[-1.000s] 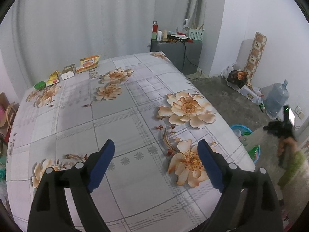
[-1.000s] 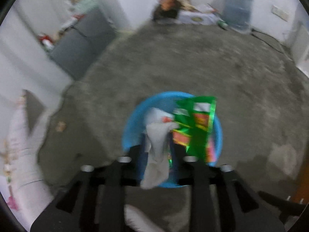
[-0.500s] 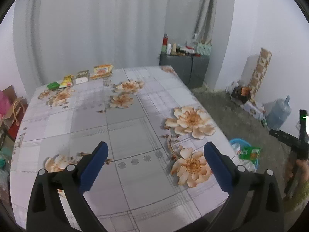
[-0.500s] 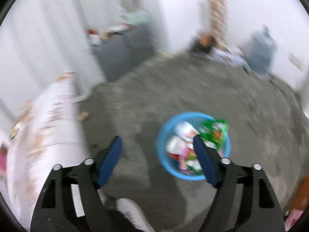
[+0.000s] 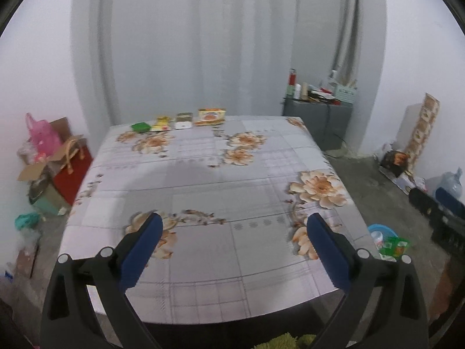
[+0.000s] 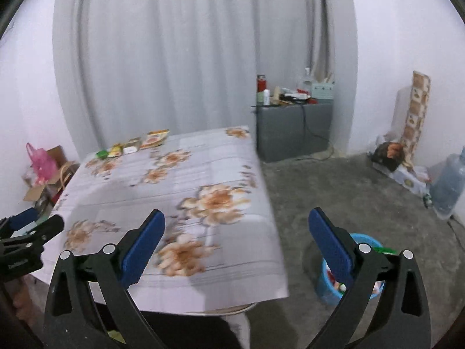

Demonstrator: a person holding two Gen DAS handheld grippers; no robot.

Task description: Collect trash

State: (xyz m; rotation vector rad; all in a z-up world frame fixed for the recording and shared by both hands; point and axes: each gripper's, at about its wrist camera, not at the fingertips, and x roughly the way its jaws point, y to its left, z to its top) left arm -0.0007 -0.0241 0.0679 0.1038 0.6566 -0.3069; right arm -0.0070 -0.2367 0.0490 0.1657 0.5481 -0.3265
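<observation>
A blue basin (image 5: 376, 229) (image 6: 364, 238) stands on the floor right of the table and holds a green wrapper (image 5: 395, 245) and other trash. Along the far edge of the floral table (image 5: 203, 192) (image 6: 186, 180) lie a green box (image 5: 140, 127), a yellow packet (image 5: 162, 123), a white box (image 5: 183, 121) and an orange packet (image 5: 211, 115). My left gripper (image 5: 234, 224) hangs open over the near edge, holding nothing. My right gripper (image 6: 237, 218) is still opening, with nothing between its jaws, over the table's right corner, up and to the left of the basin.
A grey cabinet (image 5: 316, 122) with bottles on top stands behind the table's right corner. A water jug (image 6: 449, 186) and a patterned roll (image 6: 415, 110) stand by the right wall. Cardboard boxes and bags (image 5: 52, 168) crowd the floor to the left.
My right gripper let the white wrapper and green packet fall into the basin, opened wide, rose and swung toward the table. My left gripper lifted and drew back from the table.
</observation>
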